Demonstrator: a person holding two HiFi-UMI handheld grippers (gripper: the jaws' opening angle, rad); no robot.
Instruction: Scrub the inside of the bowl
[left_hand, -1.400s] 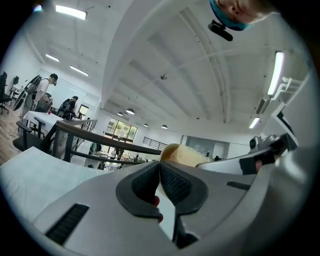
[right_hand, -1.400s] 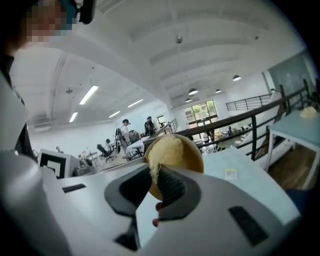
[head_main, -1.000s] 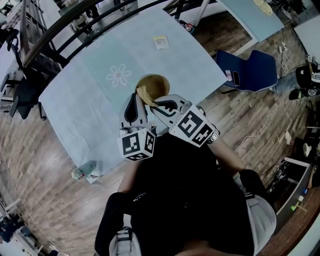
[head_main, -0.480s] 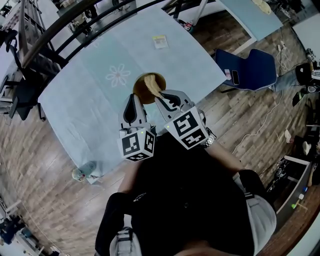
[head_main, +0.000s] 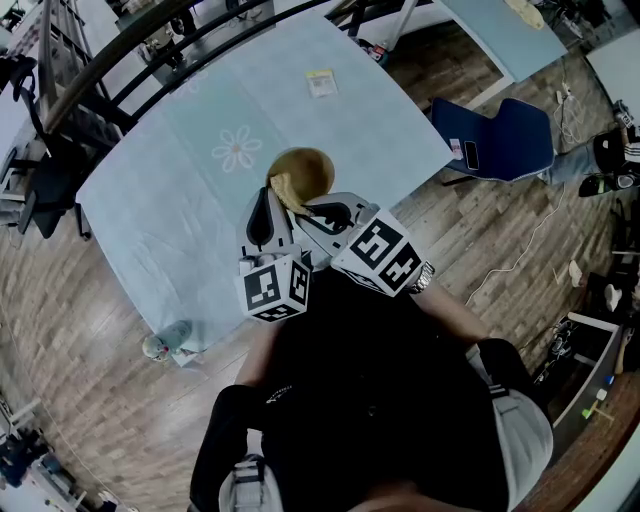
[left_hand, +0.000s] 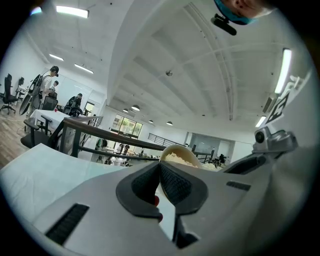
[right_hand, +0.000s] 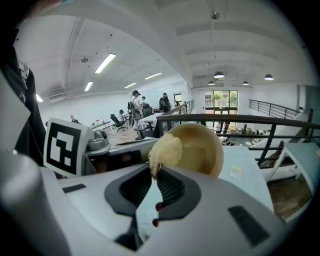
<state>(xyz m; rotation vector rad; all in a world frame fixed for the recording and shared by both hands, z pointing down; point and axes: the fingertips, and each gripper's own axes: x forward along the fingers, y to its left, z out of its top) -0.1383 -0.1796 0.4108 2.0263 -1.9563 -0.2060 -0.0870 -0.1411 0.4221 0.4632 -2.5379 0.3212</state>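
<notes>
A tan bowl (head_main: 312, 166) stands on the pale blue tablecloth (head_main: 180, 200), just beyond both grippers. My left gripper (head_main: 267, 194) is shut on the bowl's near left rim; in the left gripper view the rim (left_hand: 176, 152) rises right past the closed jaws (left_hand: 160, 166). The right gripper (head_main: 301, 208) is shut on a pale fibrous scrubber (head_main: 285, 189). That scrubber (right_hand: 164, 149) lies against the near left inner wall of the bowl (right_hand: 202, 147). The right gripper's own tips (right_hand: 154, 172) hide the scrubber's lower end.
A small yellow card (head_main: 322, 84) lies on the far side of the table. A white flower print (head_main: 237, 152) is left of the bowl. A blue chair (head_main: 505, 140) stands to the right, a dark railing (head_main: 120, 60) runs behind, and a small object (head_main: 165, 345) sits on the floor.
The right gripper has swung the scrubber from the middle of the bowl back to its near left wall, turning its marker cube. The left gripper and bowl have stayed put.
</notes>
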